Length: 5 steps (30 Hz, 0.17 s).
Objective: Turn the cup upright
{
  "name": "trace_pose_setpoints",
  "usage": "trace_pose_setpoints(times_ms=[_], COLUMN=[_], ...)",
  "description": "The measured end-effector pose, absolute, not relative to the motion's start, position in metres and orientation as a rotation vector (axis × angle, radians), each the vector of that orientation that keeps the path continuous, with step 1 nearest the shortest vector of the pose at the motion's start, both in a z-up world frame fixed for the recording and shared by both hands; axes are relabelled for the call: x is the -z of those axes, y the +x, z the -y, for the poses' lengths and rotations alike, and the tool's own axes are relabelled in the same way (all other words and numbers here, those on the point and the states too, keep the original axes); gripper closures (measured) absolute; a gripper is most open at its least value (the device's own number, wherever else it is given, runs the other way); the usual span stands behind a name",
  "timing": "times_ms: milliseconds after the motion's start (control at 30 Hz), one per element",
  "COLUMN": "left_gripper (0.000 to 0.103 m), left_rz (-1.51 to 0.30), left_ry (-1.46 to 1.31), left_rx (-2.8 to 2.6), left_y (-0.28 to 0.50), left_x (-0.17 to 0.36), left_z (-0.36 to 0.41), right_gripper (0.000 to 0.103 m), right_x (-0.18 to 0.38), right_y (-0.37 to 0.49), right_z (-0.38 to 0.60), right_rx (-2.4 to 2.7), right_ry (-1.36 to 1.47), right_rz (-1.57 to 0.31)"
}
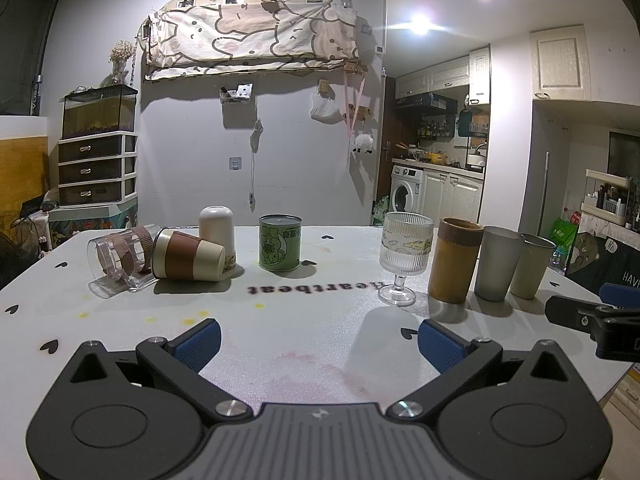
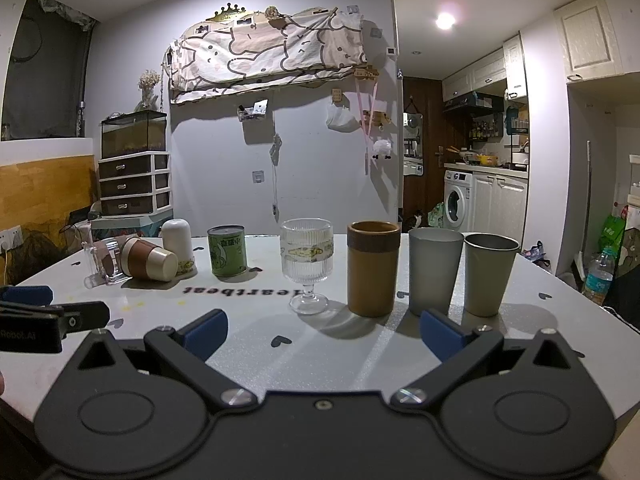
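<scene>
On the white table [image 1: 320, 320] a clear glass cup [image 1: 120, 258] with a brown sleeve lies on its side at the far left, and a brown and cream cup [image 1: 188, 256] lies on its side beside it. A white cup [image 1: 217, 228] stands upside down behind them. All three also show in the right wrist view: clear cup [image 2: 102, 262], brown cup [image 2: 149, 258], white cup [image 2: 179, 244]. My left gripper [image 1: 319, 344] is open and empty, well short of the cups. My right gripper [image 2: 323, 332] is open and empty, facing the upright cups.
A green tin [image 1: 280, 248] stands mid-table. A ribbed stem glass [image 1: 404, 260], a tan cup [image 1: 456, 260], a grey tumbler [image 1: 500, 262] and a metal tumbler [image 1: 532, 266] stand upright in a row to the right. The table edge runs close on the right.
</scene>
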<state>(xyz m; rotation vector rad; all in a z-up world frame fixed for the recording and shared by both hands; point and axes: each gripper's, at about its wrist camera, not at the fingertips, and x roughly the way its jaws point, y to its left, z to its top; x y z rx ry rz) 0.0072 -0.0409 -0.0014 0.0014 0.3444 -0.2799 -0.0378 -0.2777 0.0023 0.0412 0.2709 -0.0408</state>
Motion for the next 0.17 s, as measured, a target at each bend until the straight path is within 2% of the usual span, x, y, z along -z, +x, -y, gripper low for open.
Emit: trace_pose_setpoints(times_ms=[167], left_gripper=[0.000], left_rz=[-0.345], left_ry=[0.002], left_rx=[0.279], left_y=[0.0072], left_x=[0.0014], left_z=[0.0409], right_gripper=[0.000], right_x=[-0.0023], right_y=[-0.0376], right_z=[0.2778], right_rx=[0.041], right_ry=[0.041], right_rz=[-0.271])
